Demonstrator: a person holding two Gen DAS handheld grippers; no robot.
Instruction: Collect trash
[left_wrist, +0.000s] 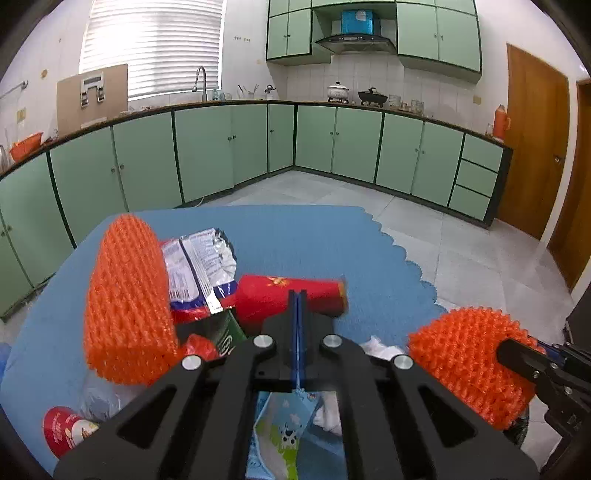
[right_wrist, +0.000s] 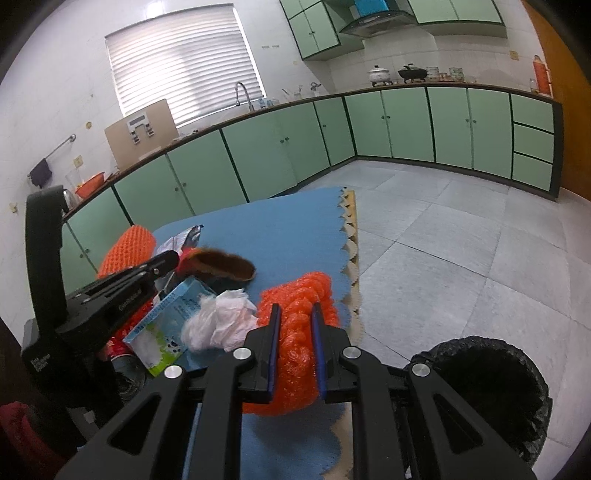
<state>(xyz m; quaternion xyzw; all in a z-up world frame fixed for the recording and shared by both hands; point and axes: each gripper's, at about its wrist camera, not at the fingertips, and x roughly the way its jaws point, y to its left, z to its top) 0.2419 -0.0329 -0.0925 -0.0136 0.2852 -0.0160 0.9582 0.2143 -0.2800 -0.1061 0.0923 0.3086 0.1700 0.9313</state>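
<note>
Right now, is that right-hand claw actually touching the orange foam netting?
Touching. The right wrist view shows the right gripper with both blue pads pressed against the orange foam net, squeezing it between them.

Knobbly orange foam netting, soft and bumpy; crinkled silver foil wrapper, glossy; smooth red tube; matt blue felt-like mat (scalloped edge); shiny black plastic bin liner.

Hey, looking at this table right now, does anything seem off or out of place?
Yes. The blue mat is littered: a red tube lies on its side, next to a torn foil wrapper, crumpled tissue and a flattened milk carton. The left gripper is shut with nothing visibly between its fingers.
</note>
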